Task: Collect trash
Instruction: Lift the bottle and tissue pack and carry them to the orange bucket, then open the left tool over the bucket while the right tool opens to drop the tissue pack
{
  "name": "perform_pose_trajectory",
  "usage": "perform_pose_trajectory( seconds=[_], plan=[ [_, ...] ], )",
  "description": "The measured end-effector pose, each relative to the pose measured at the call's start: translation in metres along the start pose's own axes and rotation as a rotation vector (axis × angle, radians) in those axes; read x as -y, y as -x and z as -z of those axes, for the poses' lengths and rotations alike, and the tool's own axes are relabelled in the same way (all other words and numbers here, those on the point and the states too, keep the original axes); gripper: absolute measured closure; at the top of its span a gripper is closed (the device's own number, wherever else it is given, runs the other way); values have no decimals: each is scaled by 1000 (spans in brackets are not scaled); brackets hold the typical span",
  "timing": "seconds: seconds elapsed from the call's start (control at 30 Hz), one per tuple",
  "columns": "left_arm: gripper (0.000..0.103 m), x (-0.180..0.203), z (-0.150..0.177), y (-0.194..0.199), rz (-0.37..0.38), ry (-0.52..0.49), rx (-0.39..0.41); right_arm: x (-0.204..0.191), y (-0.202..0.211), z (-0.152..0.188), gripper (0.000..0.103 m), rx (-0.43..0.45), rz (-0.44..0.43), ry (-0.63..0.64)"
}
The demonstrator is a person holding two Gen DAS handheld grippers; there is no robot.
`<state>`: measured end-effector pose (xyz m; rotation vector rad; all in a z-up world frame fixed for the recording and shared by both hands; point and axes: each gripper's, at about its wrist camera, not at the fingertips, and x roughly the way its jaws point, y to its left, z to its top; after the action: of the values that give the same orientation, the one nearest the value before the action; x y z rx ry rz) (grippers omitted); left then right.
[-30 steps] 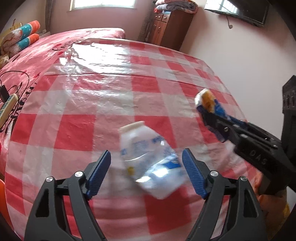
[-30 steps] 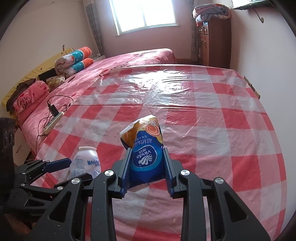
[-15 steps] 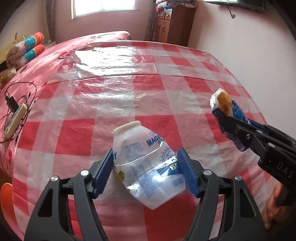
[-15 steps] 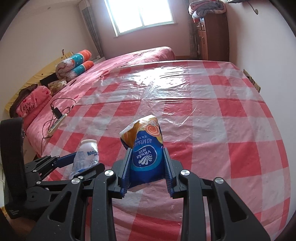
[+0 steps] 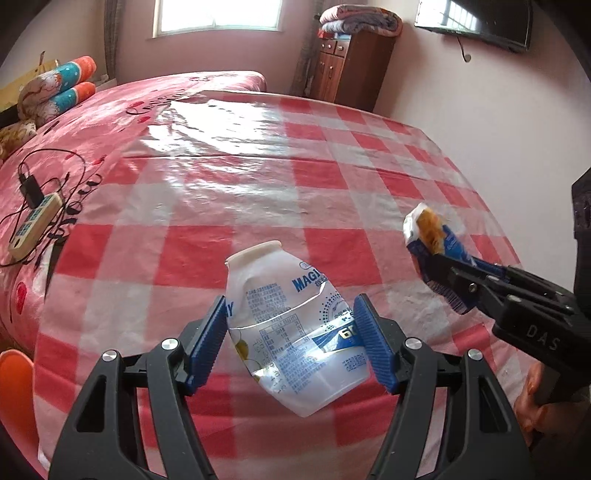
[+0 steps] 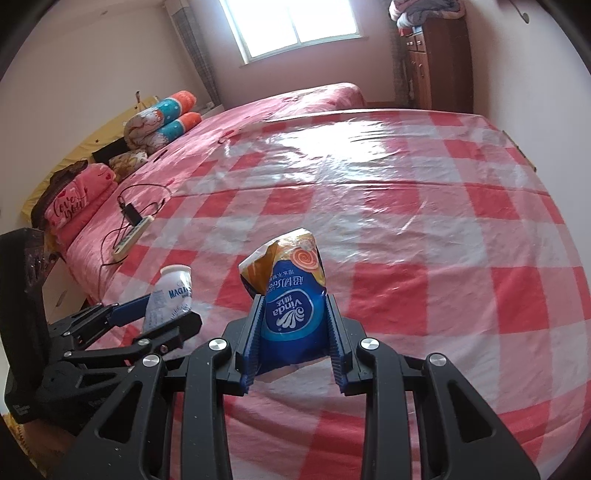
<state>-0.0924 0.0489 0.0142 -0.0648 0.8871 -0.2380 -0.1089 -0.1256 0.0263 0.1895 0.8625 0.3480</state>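
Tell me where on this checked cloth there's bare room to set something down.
The checked cloth is bare ahead of both grippers, up to the far edge by the wooden cabinet, and on the right toward the wall. It is crowded at the near edge: the left gripper closes on the crushed bottle, the right gripper holds the tissue packet. The power strip lies on the bed.

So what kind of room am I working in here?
Most likely a bedroom: a bed with a pink cover, rolled bolsters, a wooden cabinet topped with folded blankets and a wall-mounted TV.
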Motion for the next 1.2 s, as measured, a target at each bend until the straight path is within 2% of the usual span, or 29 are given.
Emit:
perform_pose_trajectory(
  seconds=[0.3, 0.57, 1.03, 1.2],
  plan=[
    [34, -46, 16, 26, -40, 54, 29, -39, -18, 7, 70, -70, -103, 37],
    [33, -95, 32, 51, -99, 122, 52, -96, -33, 12, 70, -126, -176, 135],
    [33, -211, 85, 98, -295, 337, 55, -221, -68, 26, 70, -254, -349, 332],
    [33, -258, 112, 109, -371, 428, 27, -267, -80, 38, 69, -288, -395, 406]
  ],
)
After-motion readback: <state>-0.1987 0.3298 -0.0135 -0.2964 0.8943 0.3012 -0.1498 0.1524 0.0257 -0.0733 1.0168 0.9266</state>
